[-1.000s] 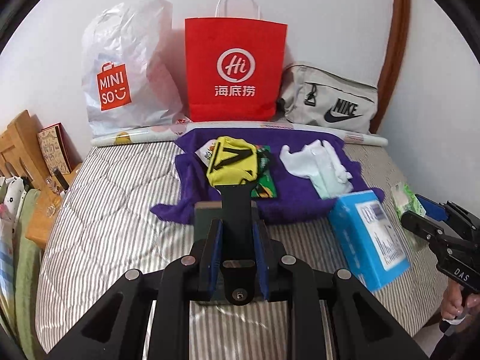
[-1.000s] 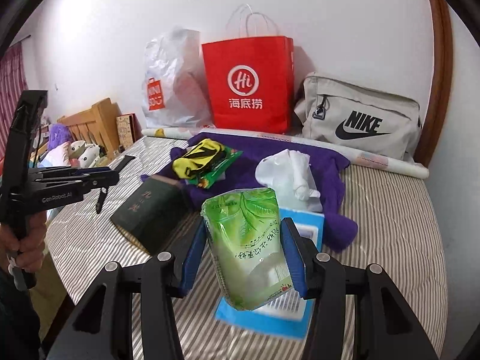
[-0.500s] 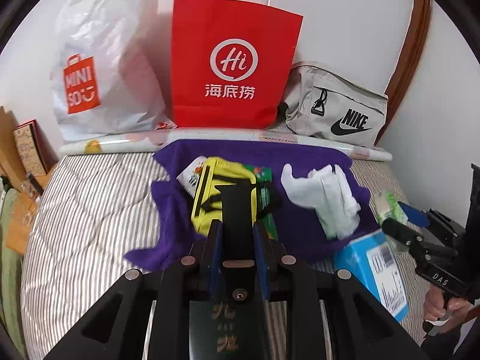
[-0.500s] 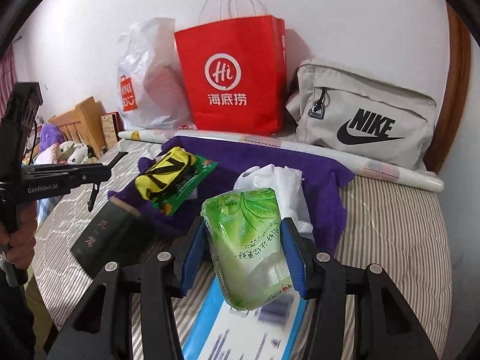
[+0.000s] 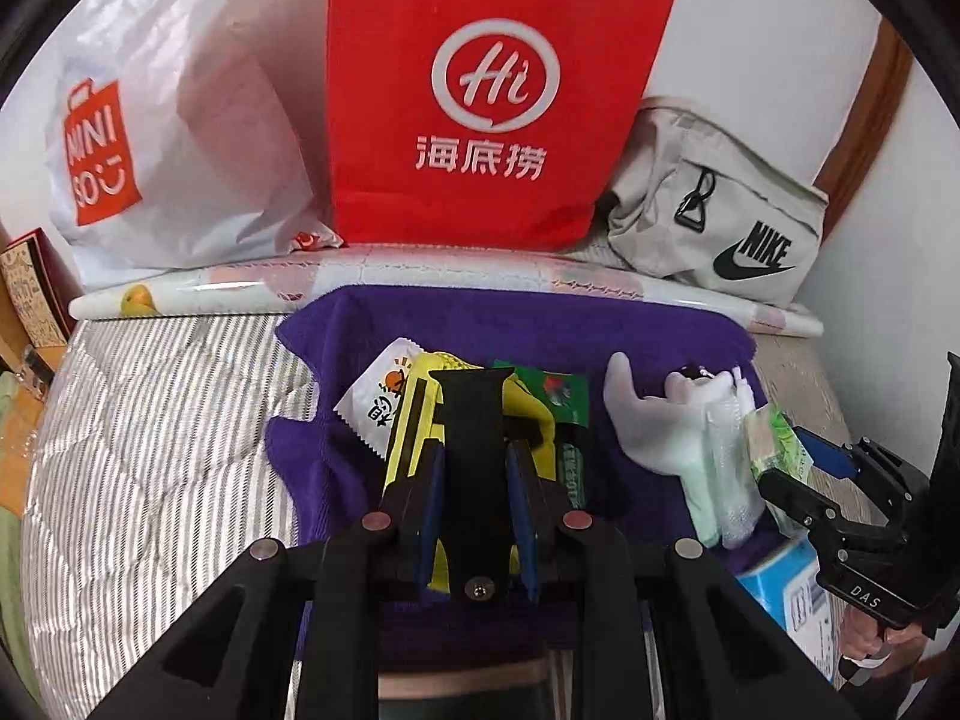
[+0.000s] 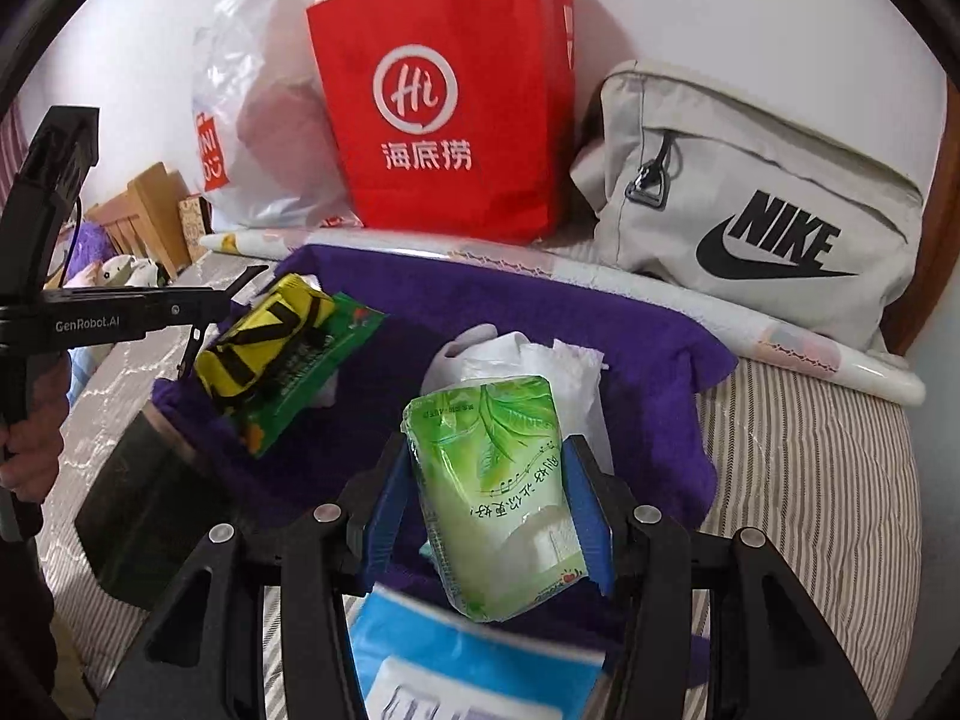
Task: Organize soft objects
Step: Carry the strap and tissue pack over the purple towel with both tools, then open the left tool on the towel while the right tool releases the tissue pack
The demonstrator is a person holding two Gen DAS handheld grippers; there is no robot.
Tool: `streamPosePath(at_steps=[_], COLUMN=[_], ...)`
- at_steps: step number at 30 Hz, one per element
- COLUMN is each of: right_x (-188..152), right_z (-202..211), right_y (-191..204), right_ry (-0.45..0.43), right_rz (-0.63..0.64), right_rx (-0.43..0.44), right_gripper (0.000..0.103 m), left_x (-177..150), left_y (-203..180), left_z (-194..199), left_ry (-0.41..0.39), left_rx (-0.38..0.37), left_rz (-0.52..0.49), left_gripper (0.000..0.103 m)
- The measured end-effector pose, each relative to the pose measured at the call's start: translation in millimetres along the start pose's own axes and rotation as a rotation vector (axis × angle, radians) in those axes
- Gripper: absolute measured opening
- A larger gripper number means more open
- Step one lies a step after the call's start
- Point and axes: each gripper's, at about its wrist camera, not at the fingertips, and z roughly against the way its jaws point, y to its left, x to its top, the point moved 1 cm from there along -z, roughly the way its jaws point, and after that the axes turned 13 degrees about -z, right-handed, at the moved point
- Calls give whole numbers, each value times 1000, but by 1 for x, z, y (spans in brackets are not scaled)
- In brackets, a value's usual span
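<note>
The right gripper (image 6: pixel 489 498) pinches one green-and-white plastic tissue pack (image 6: pixel 492 492), its long axis running away from the camera, above the near edge of one purple towel (image 6: pixel 600 330) on the striped bed (image 6: pixel 810 480). The left gripper (image 5: pixel 474 474) has its jaws nearly together; whether they hold anything I cannot tell. One yellow-and-black pouch (image 6: pixel 264 336) lies left on the towel.
</note>
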Motion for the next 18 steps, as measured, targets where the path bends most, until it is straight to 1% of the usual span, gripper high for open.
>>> streamPosePath(at_steps=[5, 8, 10, 11, 12, 13, 14, 15, 16, 18], right_x=[0, -1, -1, -1, -1, -1, -1, -1, -2, -1], right_z=[-8, -9, -9, -9, -8, -7, -6, -4, -2, 1], right_y=[-2, -3, -5, -5, -6, -6, -6, -5, -4, -2], right_ry=[15, 16, 15, 15, 15, 14, 9, 5, -2, -22], right_rz=[0, 3, -3, -8, -12, -14, -15, -15, -13, -10], right_rx=[0, -6, -2, 0, 1, 2, 4, 6, 8, 6], right_gripper=[52, 53, 55, 58, 60, 63, 65, 67, 71, 75], left_x=[2, 4, 4, 5, 4, 4, 4, 4, 3, 3], left_y=[0, 2, 3, 4, 5, 5, 5, 4, 4, 3], left_z=[-14, -16, -18, -19, -19, -18, -18, -15, -13, -9], left_ry=[32, 37, 49, 54, 56, 59, 57, 48, 41, 41], left_rx=[-20, -26, -41, -51, -60, -60, -56, -50, -49, -45], left_rz=[1, 12, 24, 32, 41, 44, 44, 44, 42, 36], left_gripper=[21, 21, 23, 26, 34, 39, 47, 49, 49, 57])
